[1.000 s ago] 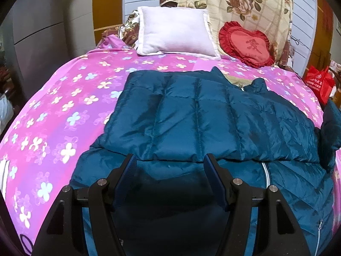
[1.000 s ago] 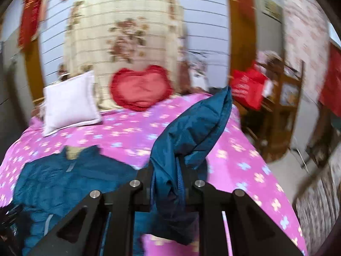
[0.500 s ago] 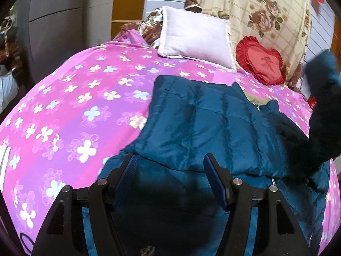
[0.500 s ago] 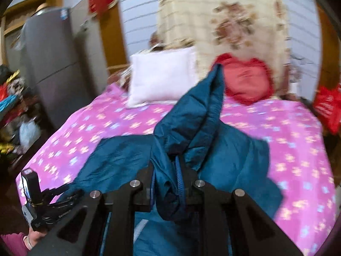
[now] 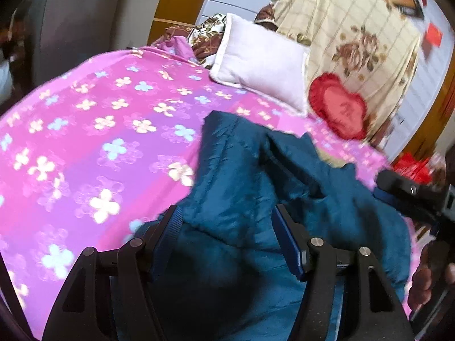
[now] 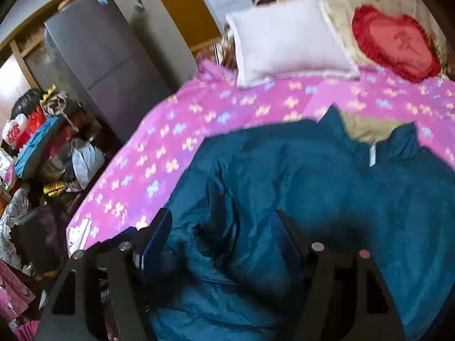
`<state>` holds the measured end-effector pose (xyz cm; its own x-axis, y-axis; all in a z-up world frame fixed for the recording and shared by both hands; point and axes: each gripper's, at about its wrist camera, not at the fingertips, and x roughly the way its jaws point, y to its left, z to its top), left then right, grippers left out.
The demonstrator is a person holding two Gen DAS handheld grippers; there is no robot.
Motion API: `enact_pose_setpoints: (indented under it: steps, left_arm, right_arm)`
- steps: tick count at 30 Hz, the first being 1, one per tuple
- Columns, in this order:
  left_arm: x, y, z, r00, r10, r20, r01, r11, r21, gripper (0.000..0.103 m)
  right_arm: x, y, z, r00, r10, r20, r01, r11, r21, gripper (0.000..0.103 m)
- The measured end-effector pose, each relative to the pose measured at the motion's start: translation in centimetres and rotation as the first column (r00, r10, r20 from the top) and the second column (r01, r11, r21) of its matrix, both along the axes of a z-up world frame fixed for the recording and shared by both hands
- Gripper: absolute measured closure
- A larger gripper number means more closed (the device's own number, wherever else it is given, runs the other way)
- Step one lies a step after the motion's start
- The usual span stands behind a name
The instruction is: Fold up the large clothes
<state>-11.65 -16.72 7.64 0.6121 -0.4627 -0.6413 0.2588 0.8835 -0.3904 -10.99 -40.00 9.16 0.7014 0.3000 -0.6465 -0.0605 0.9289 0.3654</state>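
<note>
Right wrist: quilted, puffy teal jacket [image 6: 327,187] on flowered bedspread [image 6: 176,142].

wrist views, both near, probably sharing bed [image 5: 85,142]

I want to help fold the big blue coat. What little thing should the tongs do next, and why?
Probably lift the right tongs clear of the blue coat. They have just been opening, and the sleeve they carried now lies bunched across the coat, unpinched between the pads. The left tongs are open above the near edge, so they could then press that lump flat.
</note>
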Motion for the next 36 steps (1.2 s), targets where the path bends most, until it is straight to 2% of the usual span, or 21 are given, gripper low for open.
enact_pose_setpoints:
  steps: [2,5,10,13,15,18,19,20,22,25,27,30,32,34,36]
  left_arm:
    - [0.0,-0.4,0.1,1.0,-0.021,-0.007,0.021,1.0,-0.024,0.056]
    - [-0.5,-2.0,0.4,0.998,-0.063,0.009,0.063,0.998,-0.017,0.056]
    - [-0.7,-4.9,0.6,0.993,-0.119,0.011,0.119,0.993,0.019,0.053]
    - [0.2,-6.5,0.4,0.994,-0.108,-0.002,0.108,0.993,0.037,0.053]
    - [1.4,-7.8,0.0,0.995,-0.094,-0.023,0.095,0.994,0.047,0.055]
    - [3.1,-9.1,-0.7,0.992,-0.099,-0.073,0.105,0.991,0.083,0.103]
    - [3.5,-9.3,-0.7,0.994,-0.082,-0.078,0.091,0.989,0.113,0.103]
    - [3.4,-8.9,-0.5,0.995,-0.076,-0.064,0.082,0.991,0.104,0.103]
    - [2.9,-7.9,-0.2,0.996,-0.078,-0.032,0.081,0.992,0.098,0.103]
    - [2.6,-6.5,-0.7,0.998,-0.058,-0.03,0.061,0.988,0.142,0.103]
    - [3.0,-5.7,-1.5,0.997,-0.051,-0.06,0.058,0.989,0.136,0.103]
    - [3.1,-5.2,-1.5,0.994,-0.067,-0.087,0.076,0.991,0.111,0.103]
    - [2.6,-4.3,-0.2,0.997,-0.043,-0.064,0.049,0.994,0.094,0.093]
    - [2.1,-3.6,1.4,1.0,-0.008,-0.011,0.009,0.996,0.087,0.071]
    - [1.5,-3.4,2.8,0.999,0.005,0.048,-0.008,0.998,0.059,0.064]
  right_arm:
    - [-2.0,-2.2,1.2,0.999,-0.05,0.02,0.051,0.998,-0.037,0.025]
    - [-5.4,-6.2,1.9,0.99,-0.135,0.034,0.137,0.988,-0.076,0.021]
    - [-11.3,-13.7,2.0,0.966,-0.259,0.005,0.259,0.964,-0.058,0.021]
    - [-15.1,-16.7,2.0,0.943,-0.332,0.007,0.331,0.939,-0.096,0.021]
    - [-17.6,-18.8,2.6,0.914,-0.405,0.022,0.403,0.903,-0.15,0.021]
    - [-20.0,-21.6,3.0,0.874,-0.486,0.025,0.484,0.863,-0.146,0.021]
    - [-20.3,-22.0,2.9,0.868,-0.497,0.02,0.494,0.857,-0.145,0.021]
    - [-20.3,-22.1,2.8,0.87,-0.493,0.019,0.49,0.859,-0.15,0.021]
    - [-19.6,-21.2,2.5,0.885,-0.464,0.03,0.461,0.868,-0.184,0.021]
    - [-17.2,-19.2,1.2,0.911,-0.41,0.037,0.407,0.883,-0.234,0.021]
    - [-15.1,-18.1,-0.4,0.919,-0.393,0.022,0.386,0.892,-0.236,0.021]
    - [-11.3,-17.6,-4.3,0.904,-0.423,-0.057,0.397,0.883,-0.251,0.021]
    - [-10.2,-17.8,-5.7,0.888,-0.455,-0.07,0.425,0.869,-0.254,0.021]
    - [-10.4,-17.7,-5.1,0.884,-0.462,-0.07,0.433,0.868,-0.243,0.021]
    - [-11.2,-17.8,-4.3,0.888,-0.456,-0.062,0.434,0.874,-0.219,0.021]
